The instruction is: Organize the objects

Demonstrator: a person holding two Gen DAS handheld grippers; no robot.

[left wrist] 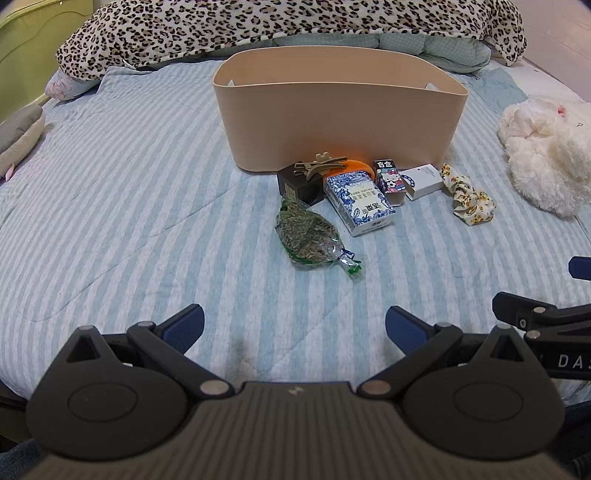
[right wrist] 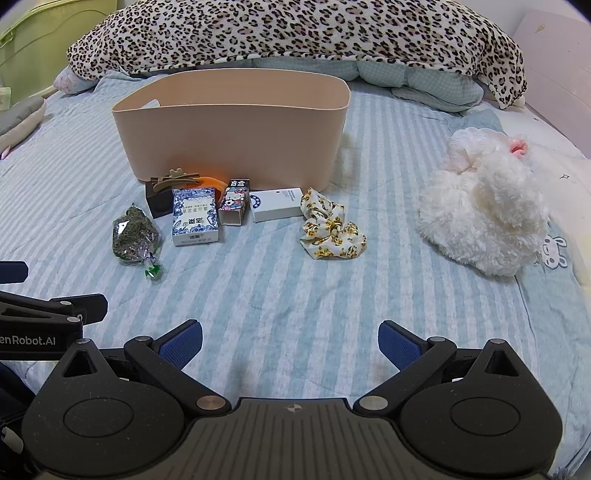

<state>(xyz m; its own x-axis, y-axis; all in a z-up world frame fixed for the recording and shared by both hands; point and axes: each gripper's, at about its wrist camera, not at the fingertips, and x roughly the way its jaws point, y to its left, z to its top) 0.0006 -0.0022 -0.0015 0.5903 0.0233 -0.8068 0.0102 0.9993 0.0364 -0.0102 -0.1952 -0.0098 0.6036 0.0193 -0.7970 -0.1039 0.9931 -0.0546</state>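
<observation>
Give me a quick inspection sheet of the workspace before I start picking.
Surface: striped bedspread, wrinkled.
Job's things: beige bin upright; in front of it a herb bag, blue box, dark box with a clip on top, cartoon box, white box, scrunchie.
Clutter: white plush to the right.
Grippers: left gripper and right gripper open, empty.
Cables: nothing seen.
Surroundings: leopard blanket behind the bin.
</observation>
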